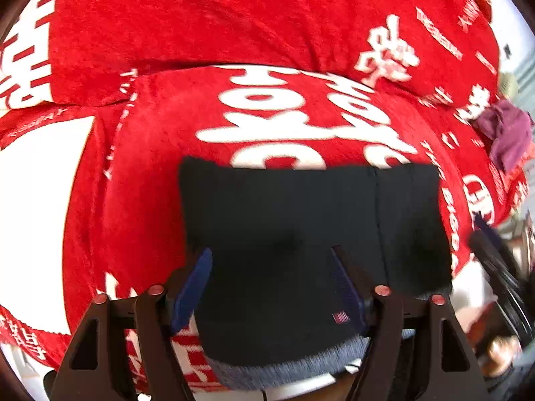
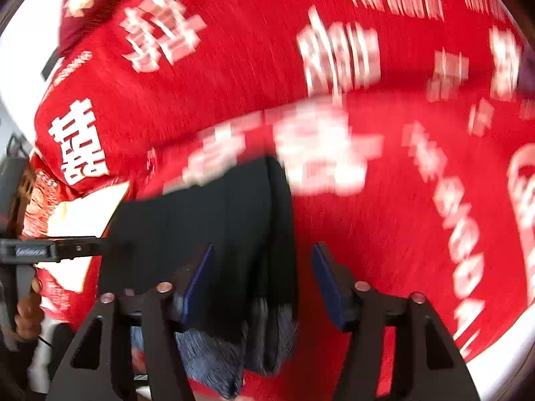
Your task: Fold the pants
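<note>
The dark navy pants lie folded into a compact rectangle on the red blanket, with a grey waistband at the near edge. My left gripper is open, its blue pads spread over the near part of the pants. In the right wrist view the pants lie left of centre, their right edge between the fingers. My right gripper is open just above that edge. The view is motion-blurred. The left gripper shows at the far left.
The red blanket with white lettering covers the surface. A purple cloth lies at the blanket's right edge. The right gripper's body shows at the right. White surface shows at left.
</note>
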A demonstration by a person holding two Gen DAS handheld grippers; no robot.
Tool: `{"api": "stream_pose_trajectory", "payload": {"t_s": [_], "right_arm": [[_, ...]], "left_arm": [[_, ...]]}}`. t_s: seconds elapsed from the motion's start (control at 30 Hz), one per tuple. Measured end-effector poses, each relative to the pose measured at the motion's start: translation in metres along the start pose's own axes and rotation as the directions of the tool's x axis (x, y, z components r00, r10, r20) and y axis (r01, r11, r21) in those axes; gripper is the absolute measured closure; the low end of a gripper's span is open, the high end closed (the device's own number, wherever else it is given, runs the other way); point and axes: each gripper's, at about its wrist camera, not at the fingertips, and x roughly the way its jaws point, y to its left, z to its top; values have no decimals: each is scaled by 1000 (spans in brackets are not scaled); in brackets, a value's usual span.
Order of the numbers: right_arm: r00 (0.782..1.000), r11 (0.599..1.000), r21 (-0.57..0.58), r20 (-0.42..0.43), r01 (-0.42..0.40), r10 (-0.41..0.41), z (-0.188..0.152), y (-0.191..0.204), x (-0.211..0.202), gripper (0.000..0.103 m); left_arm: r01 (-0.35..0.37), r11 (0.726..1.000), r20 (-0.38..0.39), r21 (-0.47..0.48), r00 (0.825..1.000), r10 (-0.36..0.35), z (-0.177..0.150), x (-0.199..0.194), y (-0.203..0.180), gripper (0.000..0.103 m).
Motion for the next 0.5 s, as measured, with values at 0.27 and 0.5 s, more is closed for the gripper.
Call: {"api": "stream_pose_trajectory", "payload": {"t_s": [0.27, 0.5], "right_arm": [[992, 970, -216, -80, -112, 96, 44, 67, 64, 17], [978, 980, -187, -204, -72, 33, 28, 43, 124, 16]], "left_arm": [[-94, 996, -57, 2, 994, 94, 22, 54, 5, 7], [31, 989, -137, -146, 989, -51, 19, 78, 33, 0]]}}
